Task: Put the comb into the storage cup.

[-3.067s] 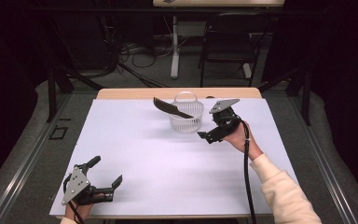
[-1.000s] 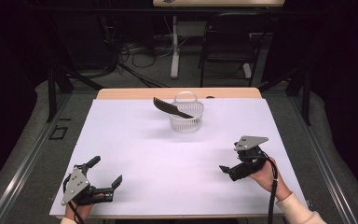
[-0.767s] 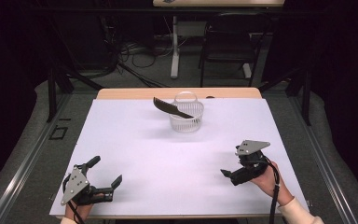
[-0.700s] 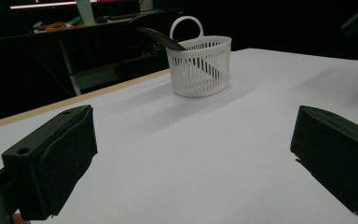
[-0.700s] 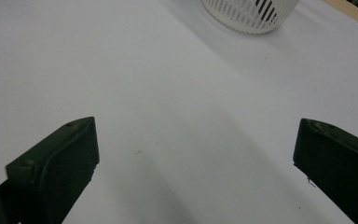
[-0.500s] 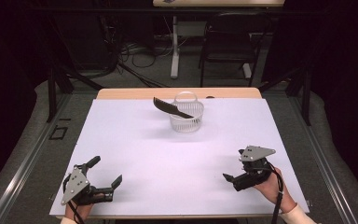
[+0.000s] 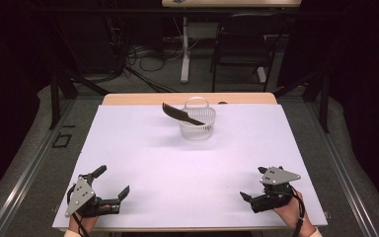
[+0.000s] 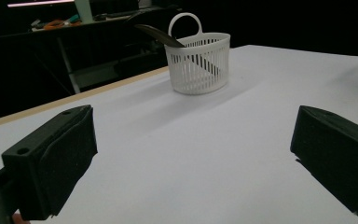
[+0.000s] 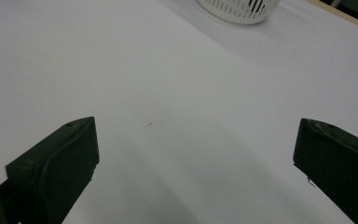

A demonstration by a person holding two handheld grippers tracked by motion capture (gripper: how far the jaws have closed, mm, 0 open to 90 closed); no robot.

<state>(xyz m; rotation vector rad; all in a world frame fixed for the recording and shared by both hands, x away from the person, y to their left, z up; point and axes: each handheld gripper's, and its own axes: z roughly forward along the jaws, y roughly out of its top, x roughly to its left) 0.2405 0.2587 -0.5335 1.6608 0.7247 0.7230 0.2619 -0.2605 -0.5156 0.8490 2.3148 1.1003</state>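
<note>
Both tools rest spread and empty at the tabletop's near corners: left tool (image 7: 109,198), right tool (image 7: 257,192). The basket (image 7: 198,123), holding a dark comb (image 7: 180,114), stands near the far edge, well apart, slightly nearer the right tool.

A white slatted plastic basket (image 7: 198,123) with a loop handle stands upright near the table's far edge. A dark comb (image 7: 181,114), or so it seems, leans tilted inside, its end jutting out over the rim.
</note>
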